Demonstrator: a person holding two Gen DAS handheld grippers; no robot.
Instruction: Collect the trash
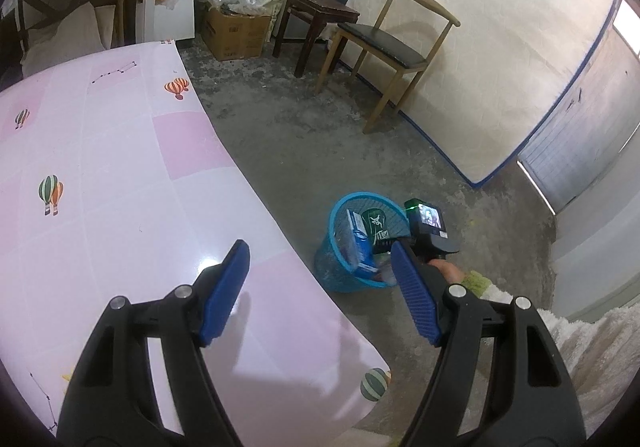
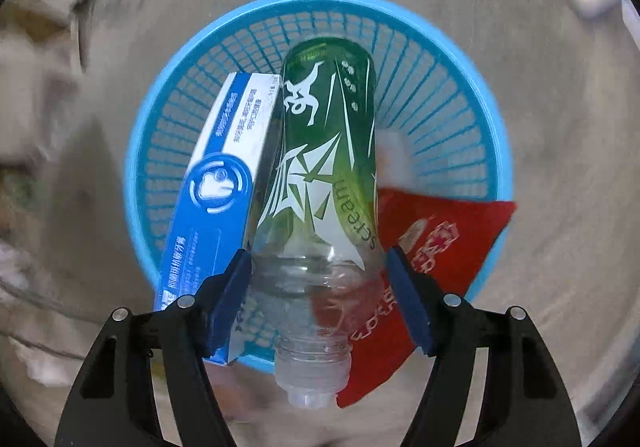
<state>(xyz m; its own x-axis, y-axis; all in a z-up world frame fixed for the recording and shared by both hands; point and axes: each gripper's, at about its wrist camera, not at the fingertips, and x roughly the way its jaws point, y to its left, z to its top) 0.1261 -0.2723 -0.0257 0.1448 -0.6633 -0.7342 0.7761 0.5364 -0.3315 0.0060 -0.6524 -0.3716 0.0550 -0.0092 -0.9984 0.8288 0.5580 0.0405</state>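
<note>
Left wrist view: starts at the far left with a table (image 1: 120, 187) under a pink cloth printed with hot-air balloons. Finds the left gripper (image 1: 318, 249) above the table's near edge, spread wide and grasping nothing. Takes in, farther back, a cardboard box (image 1: 236, 31) stuffed with bags, then a dark stool (image 1: 316, 11), then a wooden chair (image 1: 384, 43) with a black seat, then a pale mattress (image 1: 500, 47) leaning against the wall. Places the blue basket (image 1: 340, 279) on the concrete floor just beside the table, lower in the frame. Catches the right gripper (image 1: 432, 231) directly above the basket's far rim, gripped by a hand (image 1: 448, 271) in a pale sleeve.

Right wrist view: looks straight down into the basket, past badly smeared surroundings. Meets first, on the left, a blue and white toothpaste box (image 2: 216, 187) propped on end against the near rim and sticking out over it. Comes next to the green bottle (image 2: 324, 151), base down inside the basket and clear, capless neck pointing up toward the camera, touching the box's edge. Shows the right gripper's blue pads (image 2: 236, 287) spread wide on either side of the bottle's clear shoulder; cannot tell about contact on the left pad, but sees a gap on the right one, so released rather than clamped. Ends on the right with a red wrapper (image 2: 432, 247) draped over the rim, and a blurred white scrap (image 2: 396, 155) behind it.
</note>
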